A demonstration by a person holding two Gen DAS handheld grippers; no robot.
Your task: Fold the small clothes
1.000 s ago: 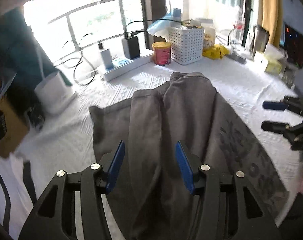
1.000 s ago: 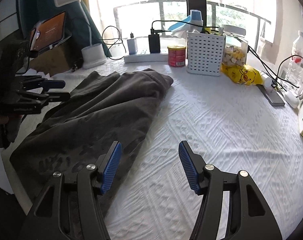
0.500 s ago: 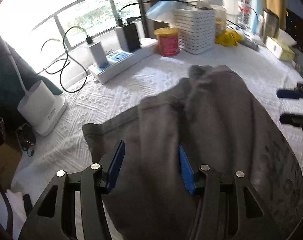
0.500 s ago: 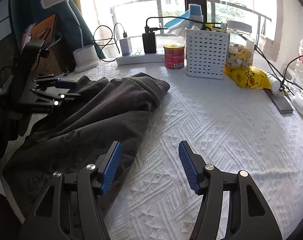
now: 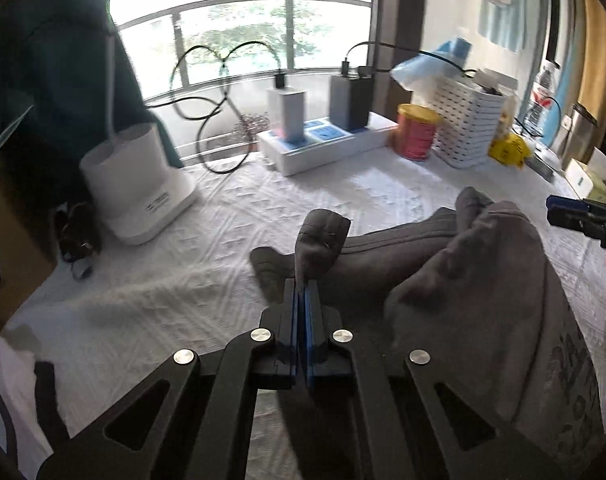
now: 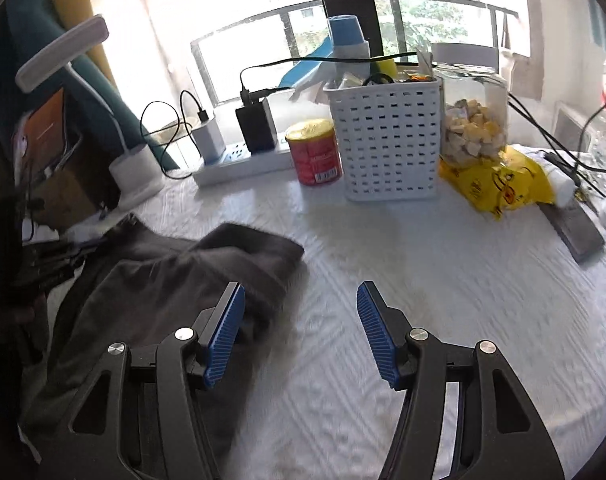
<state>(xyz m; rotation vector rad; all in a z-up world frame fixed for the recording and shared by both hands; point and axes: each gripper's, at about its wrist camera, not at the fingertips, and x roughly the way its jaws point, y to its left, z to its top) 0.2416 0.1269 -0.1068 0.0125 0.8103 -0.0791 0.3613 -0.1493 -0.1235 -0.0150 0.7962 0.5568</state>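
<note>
The left gripper (image 5: 301, 292) pinches a raised corner of the grey garment (image 5: 483, 280), whose bulk trails rightward toward the right gripper (image 6: 301, 336), jaws wide and empty at its far end.

Bare white tablecloth (image 6: 423, 280) open right of the grey garment (image 6: 151, 292), far edge blocked by power strip (image 6: 243, 162), red can (image 6: 317, 152), white basket (image 6: 387, 140), yellow bag (image 6: 499, 184), lamp base (image 5: 137, 184) at left
</note>
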